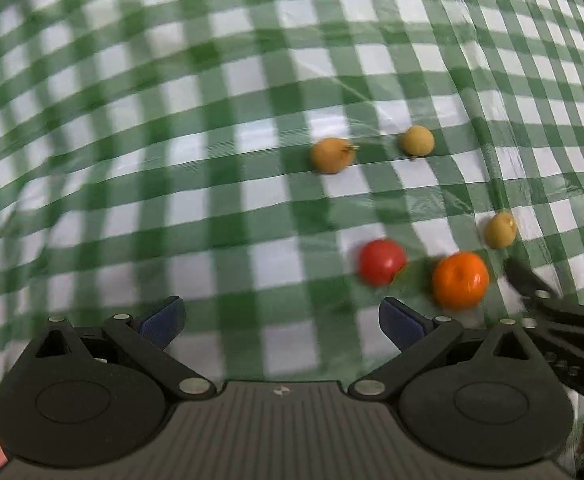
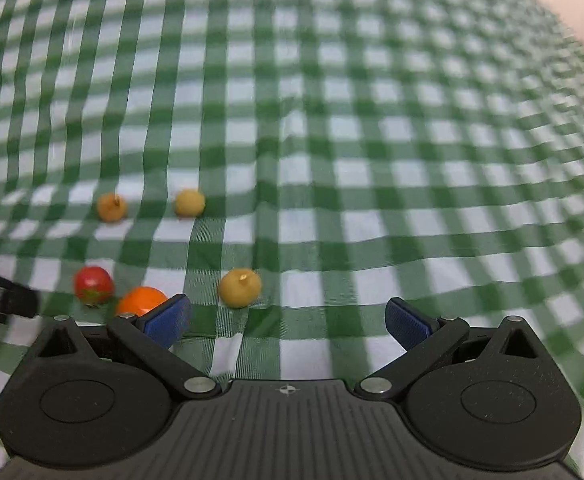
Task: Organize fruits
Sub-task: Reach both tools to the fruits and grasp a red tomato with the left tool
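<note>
Several small fruits lie on a green-and-white checked cloth. In the left wrist view a red tomato point(image 1: 381, 267) and an orange fruit point(image 1: 460, 280) sit just ahead and right of my open, empty left gripper point(image 1: 281, 320). Three yellow fruits lie beyond: one point(image 1: 332, 155), a second point(image 1: 416, 141) and a third point(image 1: 500, 229). In the right wrist view my right gripper point(image 2: 287, 318) is open and empty. A yellow fruit point(image 2: 239, 287) lies just ahead between its fingers, left of centre. The orange fruit point(image 2: 141, 300) is partly hidden behind the left finger, with the tomato point(image 2: 93, 285) beside it.
The checked cloth point(image 1: 171, 120) is wrinkled and covers the whole surface. The right gripper's black body shows at the right edge of the left wrist view point(image 1: 564, 316). The left gripper's black body shows at the left edge of the right wrist view point(image 2: 3, 300).
</note>
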### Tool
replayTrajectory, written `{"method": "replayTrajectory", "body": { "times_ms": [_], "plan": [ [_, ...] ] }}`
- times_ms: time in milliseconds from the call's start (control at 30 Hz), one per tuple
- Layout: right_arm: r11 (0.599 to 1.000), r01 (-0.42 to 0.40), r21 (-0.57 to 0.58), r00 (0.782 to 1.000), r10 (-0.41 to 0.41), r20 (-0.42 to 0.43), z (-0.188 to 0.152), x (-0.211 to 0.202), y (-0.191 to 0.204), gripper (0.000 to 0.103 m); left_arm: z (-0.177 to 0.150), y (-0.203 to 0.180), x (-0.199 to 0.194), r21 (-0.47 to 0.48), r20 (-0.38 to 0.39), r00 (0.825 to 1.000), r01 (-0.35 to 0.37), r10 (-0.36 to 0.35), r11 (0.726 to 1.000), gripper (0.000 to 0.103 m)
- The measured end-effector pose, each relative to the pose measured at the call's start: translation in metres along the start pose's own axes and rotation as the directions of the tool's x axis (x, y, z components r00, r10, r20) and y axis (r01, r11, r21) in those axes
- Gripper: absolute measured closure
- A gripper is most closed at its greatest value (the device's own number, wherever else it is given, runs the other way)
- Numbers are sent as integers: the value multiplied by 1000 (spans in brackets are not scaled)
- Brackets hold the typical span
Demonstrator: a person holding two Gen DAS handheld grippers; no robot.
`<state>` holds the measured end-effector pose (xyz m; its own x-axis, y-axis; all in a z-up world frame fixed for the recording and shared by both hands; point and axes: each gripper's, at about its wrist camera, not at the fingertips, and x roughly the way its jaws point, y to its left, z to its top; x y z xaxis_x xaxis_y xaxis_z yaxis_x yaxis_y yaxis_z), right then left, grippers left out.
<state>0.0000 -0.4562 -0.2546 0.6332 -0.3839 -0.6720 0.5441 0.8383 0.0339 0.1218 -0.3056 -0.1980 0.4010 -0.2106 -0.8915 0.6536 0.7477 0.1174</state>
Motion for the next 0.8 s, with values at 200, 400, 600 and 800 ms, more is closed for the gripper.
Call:
{"method": "replayTrajectory", "body": {
  "times_ms": [200,400,600,800],
  "plan": [
    [998,-31,-46,999,32,21,2,44,1,1,17,-14,42,18,-11,999,46,-46,999,0],
    [999,-42,-25,998,43,43,3,47,-1,1,23,-8,50,-27,15,998,60,-59,998,0],
    [999,-41,-29,998,42,43,3,48,-1,1,24,-9,54,-26,13,998,55,-55,998,0],
    [997,-68,-48,996,71,58,-5,41,4,21,25,-15,53,-25,8,999,54,-53,998,0]
  ]
}}
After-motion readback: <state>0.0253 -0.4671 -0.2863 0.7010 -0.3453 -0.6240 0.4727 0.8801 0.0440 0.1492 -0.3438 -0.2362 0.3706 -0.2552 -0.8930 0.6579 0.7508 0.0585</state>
